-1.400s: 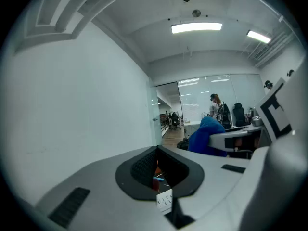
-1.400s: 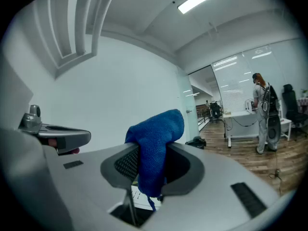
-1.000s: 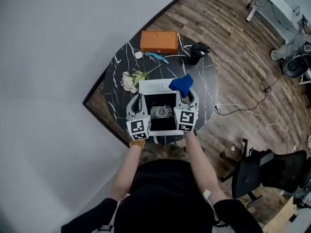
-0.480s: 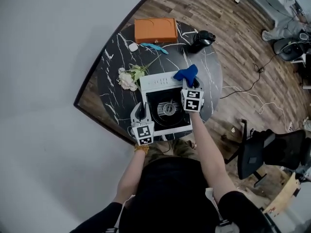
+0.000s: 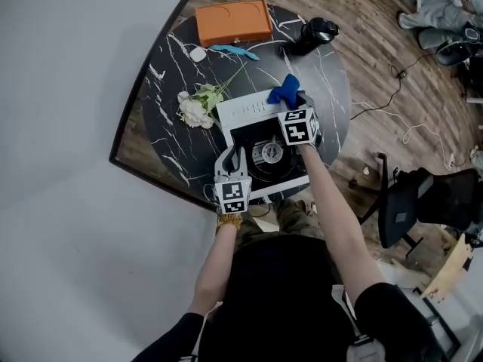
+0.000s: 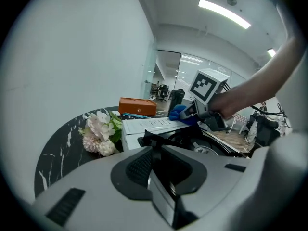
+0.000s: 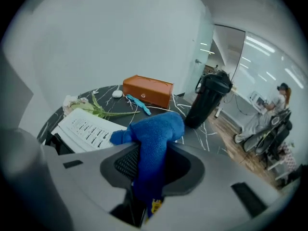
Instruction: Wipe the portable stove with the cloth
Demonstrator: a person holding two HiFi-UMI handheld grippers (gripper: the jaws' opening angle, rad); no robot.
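round black marble table (image 5: 170, 127), seen from above. portable stove (image 5: 260, 145) sits at the table's near edge. white body, black burner well. its long axis seems to run from the near edge toward the table's middle, slightly skewed. the vented white panel end points away from the person, the burner end toward them.

right gripper (image 5: 296, 105): jaws clamped on the blue cloth (image 5: 285, 89), which fills the gap between them. a bunched lump pokes out past the tips (a yellow tag shows low in the right gripper view). the cloth is over the stove's far right corner.

left gripper (image 5: 232, 157): at the stove's near left corner. jaws have just been opening a little. only a narrow slit, nothing between them.

pale flowers (image 5: 195, 110) lie just left of the stove. orange box (image 5: 234, 21) and black jug (image 5: 315, 35) are at the far edge.
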